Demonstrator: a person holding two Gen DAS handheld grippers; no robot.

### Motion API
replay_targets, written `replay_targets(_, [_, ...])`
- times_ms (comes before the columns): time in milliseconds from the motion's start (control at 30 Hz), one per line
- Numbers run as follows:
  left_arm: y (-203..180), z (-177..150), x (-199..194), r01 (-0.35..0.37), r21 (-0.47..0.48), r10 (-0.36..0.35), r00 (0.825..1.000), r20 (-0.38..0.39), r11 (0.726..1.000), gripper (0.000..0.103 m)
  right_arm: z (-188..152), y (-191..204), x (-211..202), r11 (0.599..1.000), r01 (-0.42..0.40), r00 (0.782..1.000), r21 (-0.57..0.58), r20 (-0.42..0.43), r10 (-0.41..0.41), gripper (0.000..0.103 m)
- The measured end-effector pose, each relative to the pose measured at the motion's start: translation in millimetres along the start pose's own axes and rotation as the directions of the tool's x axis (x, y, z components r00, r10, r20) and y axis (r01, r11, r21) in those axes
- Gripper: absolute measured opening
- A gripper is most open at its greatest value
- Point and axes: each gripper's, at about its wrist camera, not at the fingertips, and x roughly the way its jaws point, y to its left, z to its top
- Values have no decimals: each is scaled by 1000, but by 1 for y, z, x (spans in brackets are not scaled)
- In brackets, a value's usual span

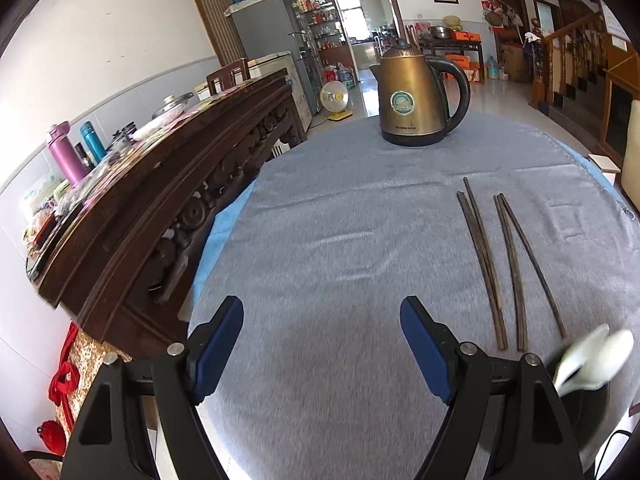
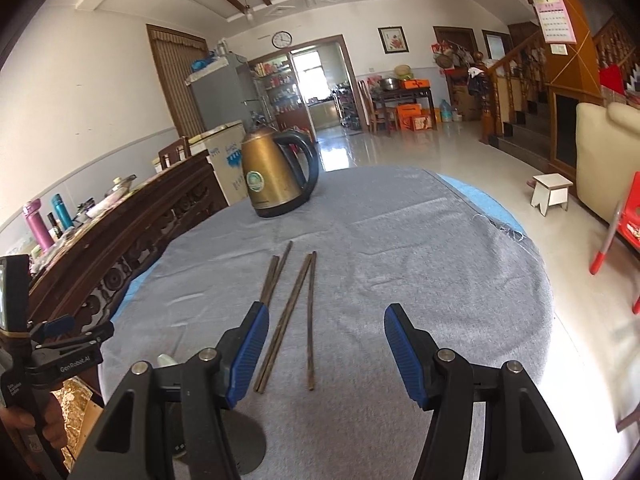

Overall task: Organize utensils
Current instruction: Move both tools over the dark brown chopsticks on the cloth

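Several dark wooden chopsticks (image 1: 506, 264) lie in two pairs on the grey cloth; they also show in the right wrist view (image 2: 292, 312). White spoons (image 1: 592, 360) stand in a dark holder (image 1: 584, 404) at the near right; its base (image 2: 240, 440) shows under my right gripper's left finger. My left gripper (image 1: 322, 348) is open and empty, left of the chopsticks. My right gripper (image 2: 324, 352) is open and empty, above the near ends of the chopsticks.
A brass kettle (image 1: 416, 100) stands at the far side of the round table (image 2: 460, 280). A carved dark wooden sideboard (image 1: 160, 184) with bottles stands close on the left. The left gripper's body (image 2: 60, 344) shows at the left edge of the right wrist view.
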Motion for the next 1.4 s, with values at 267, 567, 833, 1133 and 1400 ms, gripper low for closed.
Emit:
replay_targets(267, [-16, 26, 33, 21, 29, -20, 999, -41, 999, 81, 19, -5, 48, 1000, -28, 993, 2, -113, 28, 64])
replay_targets(567, [-37, 45, 70, 64, 72, -57, 993, -104, 995, 81, 38, -9, 118, 996, -81, 955, 42, -284, 90, 64])
replay_targets(833, [-52, 54, 92, 83, 97, -70, 989, -130, 992, 81, 51, -3, 151, 995, -91, 942, 30, -321, 96, 64])
replay_targets(1133, [-59, 57, 106, 86, 115, -69, 987, -144, 990, 81, 57, 5, 174, 995, -101, 934, 21, -343, 102, 60])
replay_targets(1400, [-63, 61, 114, 86, 123, -68, 987, -148, 989, 81, 60, 2, 193, 993, -109, 919, 47, -376, 119, 42])
